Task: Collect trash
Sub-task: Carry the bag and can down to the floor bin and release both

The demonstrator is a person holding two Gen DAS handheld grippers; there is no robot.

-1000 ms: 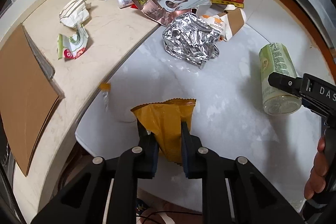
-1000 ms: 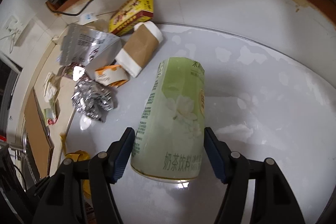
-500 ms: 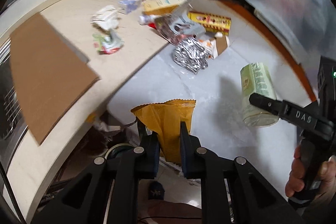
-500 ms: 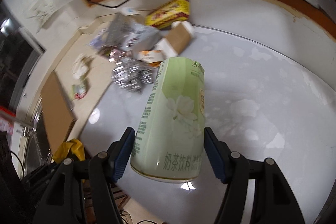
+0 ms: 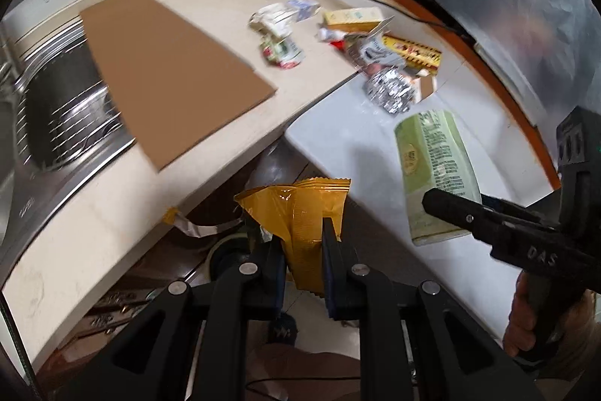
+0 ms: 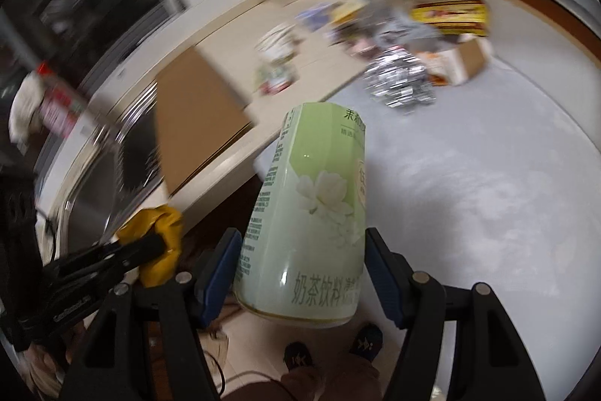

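In the left wrist view the left gripper [image 5: 302, 250] sits at the bottom centre of the frame, its two blue-padded fingers [image 5: 330, 262] clamped tight on the lower part of a crumpled yellow snack wrapper [image 5: 300, 213], which stands up between them in front of the dark gap under the counter edge. To the lower right of that frame the right gripper [image 5: 439, 203] reaches in from the side, a hand [image 5: 526, 322] wrapped around its handle, with a pale green drink can [image 5: 435, 171] held at its tip. The right wrist view shows the same green can [image 6: 311, 213] in the centre of the frame, tilted a little, with the blue pads of the right gripper [image 6: 304, 273] pressed against both of its sides, so the jaws stand wide but are grasping the can. At the lower left of that view the left gripper appears again with the yellow wrapper [image 6: 157, 250] in its tips. The rest of the trash lies in the upper right of both frames: a crumpled foil bag [image 5: 390, 93], a yellow and red box [image 5: 413, 51], torn paper packaging [image 5: 278, 36]. A flat sheet of brown cardboard [image 5: 169, 70] lies on the beige counter [image 5: 75, 250] at the left, partly over a steel sink [image 5: 64, 108]. The white table top [image 6: 469, 175] fills the right.
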